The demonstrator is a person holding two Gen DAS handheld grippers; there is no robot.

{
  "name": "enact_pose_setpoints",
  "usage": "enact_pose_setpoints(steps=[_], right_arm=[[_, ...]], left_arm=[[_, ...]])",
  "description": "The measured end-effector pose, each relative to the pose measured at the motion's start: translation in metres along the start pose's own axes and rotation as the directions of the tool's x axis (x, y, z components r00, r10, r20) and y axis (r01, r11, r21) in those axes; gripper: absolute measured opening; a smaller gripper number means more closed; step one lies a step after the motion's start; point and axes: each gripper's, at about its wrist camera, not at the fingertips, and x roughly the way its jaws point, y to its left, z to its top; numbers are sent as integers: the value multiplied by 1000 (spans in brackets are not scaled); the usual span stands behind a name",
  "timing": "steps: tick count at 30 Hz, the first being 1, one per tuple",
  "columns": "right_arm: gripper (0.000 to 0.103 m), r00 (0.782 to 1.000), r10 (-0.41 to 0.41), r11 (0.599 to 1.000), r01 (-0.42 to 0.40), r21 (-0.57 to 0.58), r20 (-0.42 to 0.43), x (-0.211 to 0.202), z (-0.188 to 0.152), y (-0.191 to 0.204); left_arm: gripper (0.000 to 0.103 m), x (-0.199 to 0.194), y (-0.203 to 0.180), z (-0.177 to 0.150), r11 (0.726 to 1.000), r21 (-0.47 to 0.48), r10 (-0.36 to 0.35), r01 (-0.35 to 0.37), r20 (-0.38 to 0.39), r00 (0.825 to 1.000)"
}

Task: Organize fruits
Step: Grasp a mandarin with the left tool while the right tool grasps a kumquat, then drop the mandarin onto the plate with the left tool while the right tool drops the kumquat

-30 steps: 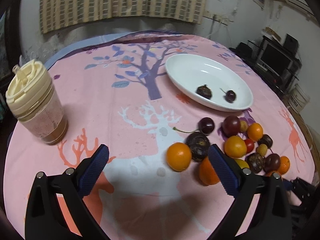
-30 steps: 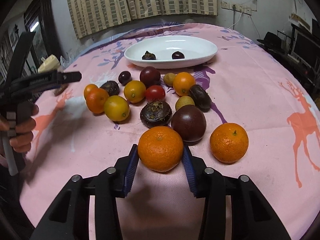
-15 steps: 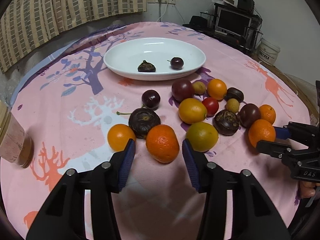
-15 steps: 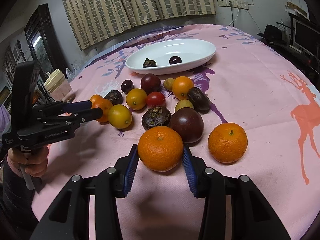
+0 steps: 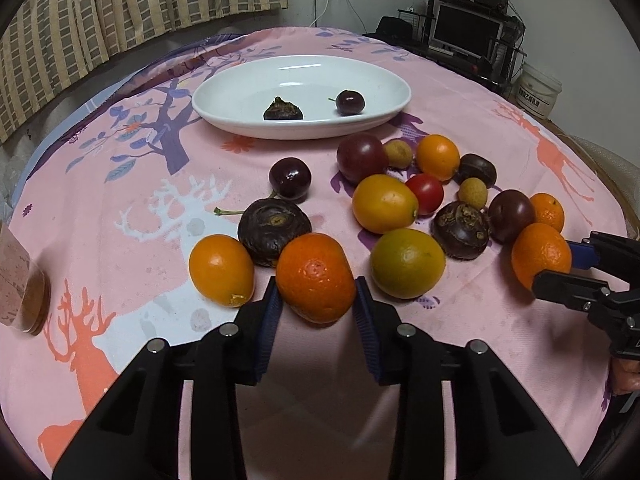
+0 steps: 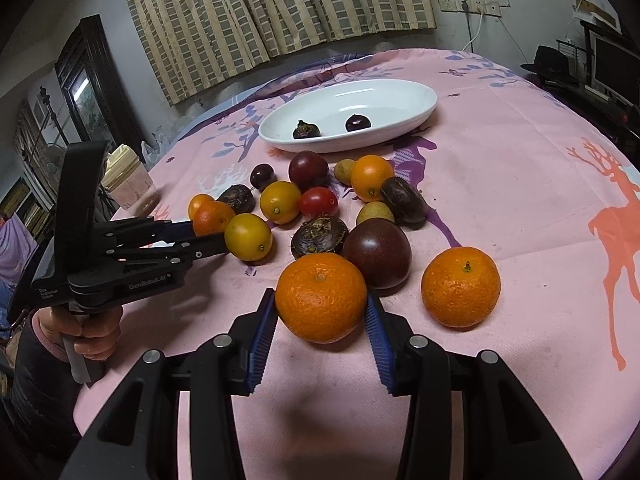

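Note:
A white oval dish (image 5: 248,92) at the far side of the pink cloth holds a water chestnut (image 5: 282,110) and a dark cherry (image 5: 349,102). Loose fruit lies in a heap in front of it. My left gripper (image 5: 316,294) has a small mandarin (image 5: 315,276) between its blue pads. The jaws are closing and the pads touch the fruit's sides. In the right wrist view this gripper (image 6: 210,234) comes in from the left. My right gripper (image 6: 321,302) is shut on a larger mandarin (image 6: 320,296), which rests on the cloth.
The heap includes kumquats (image 5: 383,203), a red tomato (image 5: 425,193), dark plums (image 6: 377,251), water chestnuts (image 5: 273,230) and longans. Another mandarin (image 6: 460,286) lies right of my right gripper. A cream-lidded jar (image 6: 128,180) stands at the left. A hand (image 6: 94,328) holds the left gripper's handle.
My left gripper swung from the jar side to the fruit heap, dropped lower, and its jaws narrowed from wide open onto the small mandarin. The right gripper kept still on its mandarin.

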Motion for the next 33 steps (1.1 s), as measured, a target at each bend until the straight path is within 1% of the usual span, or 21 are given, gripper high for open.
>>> enact_pose_setpoints(steps=[4,6,8,10,12,14,16,18,19,21,23,26,29,30,31,32,33], right_arm=[[44,1000,11,1000,-11,-10,19,-4,-1,1],[44,999,25,1000,-24,-15,31,-7,-1,1],[44,998,60,998,-59,-17,36,-11,1,0],[44,995,91,996,-90,-22,44,-14,12,-2],[44,992,98,995,-96,-25,75,-17,30,-4],[44,990,91,996,-89,-22,110,-13,57,-9],[44,990,64,998,-66,11,123,3,89,-17],[44,993,30,997,-38,63,114,25,118,-26],[44,995,2,996,-11,91,102,39,134,-31],[44,997,-41,991,32,130,69,63,155,-37],[44,998,-53,984,48,171,20,85,171,-47],[44,997,-69,979,74,191,-31,112,183,-57],[46,996,-69,979,80,187,-62,127,185,-62],[46,995,-72,980,83,183,-65,129,186,-61],[49,995,-77,979,88,182,-65,129,185,-62],[58,996,-69,980,78,183,-56,126,184,-63],[58,997,-63,981,71,182,-46,124,183,-63]], left_arm=[[35,-2,0,-1,1000,-11,1,-1,7,1000],[35,-6,1,-2,1000,-28,-10,10,15,1000],[35,-14,3,-1,999,-46,-14,16,40,999],[35,-23,4,5,997,-66,-27,32,78,997],[35,-30,5,18,995,-85,-36,46,117,993],[35,-30,6,39,993,-104,-38,53,144,989],[35,-25,10,65,990,-132,-36,58,163,986],[35,-14,13,89,987,-150,-25,52,171,985],[35,-7,16,101,986,-159,-15,43,170,985],[35,9,23,123,981,-189,-7,38,165,986],[35,26,31,138,976,-217,8,23,142,990],[35,54,40,152,967,-252,40,-18,84,996],[35,70,47,155,961,-274,41,-27,45,998],[37,73,49,154,959,-282,49,-37,33,998],[44,73,50,154,957,-288,57,-45,34,998],[67,70,51,153,955,-291,72,-57,44,996],[81,64,50,152,954,-293,91,-70,59,994]])
